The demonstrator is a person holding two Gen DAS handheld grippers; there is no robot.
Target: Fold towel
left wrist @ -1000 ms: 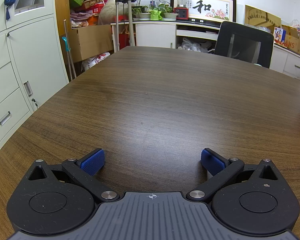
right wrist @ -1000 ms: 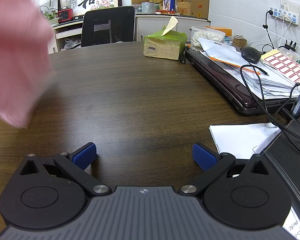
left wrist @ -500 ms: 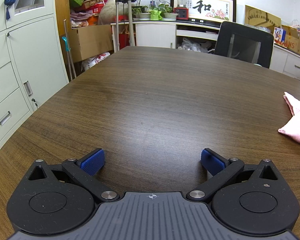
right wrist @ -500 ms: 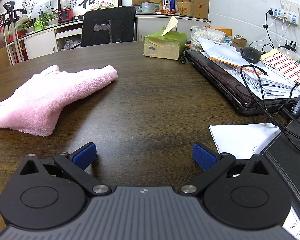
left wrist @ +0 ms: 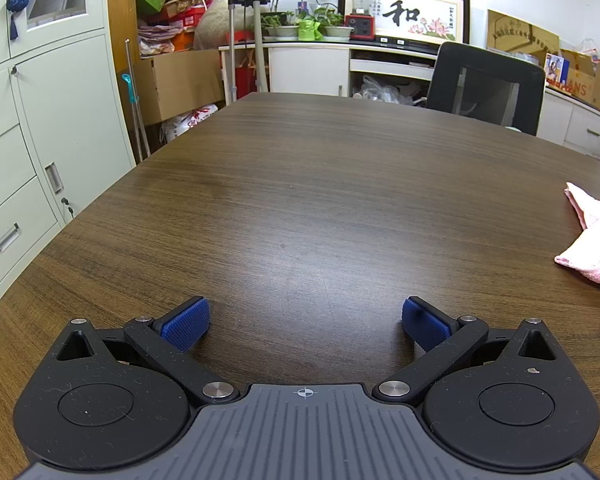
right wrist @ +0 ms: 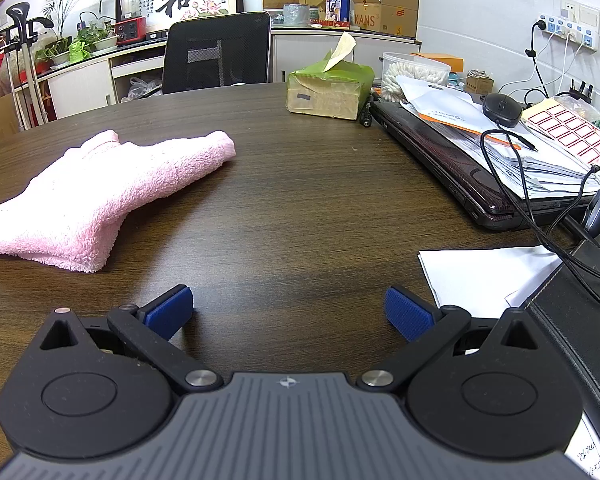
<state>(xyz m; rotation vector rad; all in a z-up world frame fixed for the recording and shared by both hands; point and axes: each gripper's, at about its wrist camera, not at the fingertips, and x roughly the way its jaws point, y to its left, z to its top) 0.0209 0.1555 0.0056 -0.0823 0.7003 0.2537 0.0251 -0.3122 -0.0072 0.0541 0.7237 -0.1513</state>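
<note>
A pink towel (right wrist: 100, 196) lies crumpled and unfolded on the dark wooden bench (right wrist: 300, 208), toward its middle, well clear of the near edge. The right claw (right wrist: 288, 314) rests low at the near edge, jaws spread wide and empty, the towel ahead to its left. The left claw (left wrist: 305, 324) is likewise spread wide, holding nothing.

Two low wrist views facing across table (left wrist: 300, 184), both sharing towel (right wrist: 100, 196)
</note>
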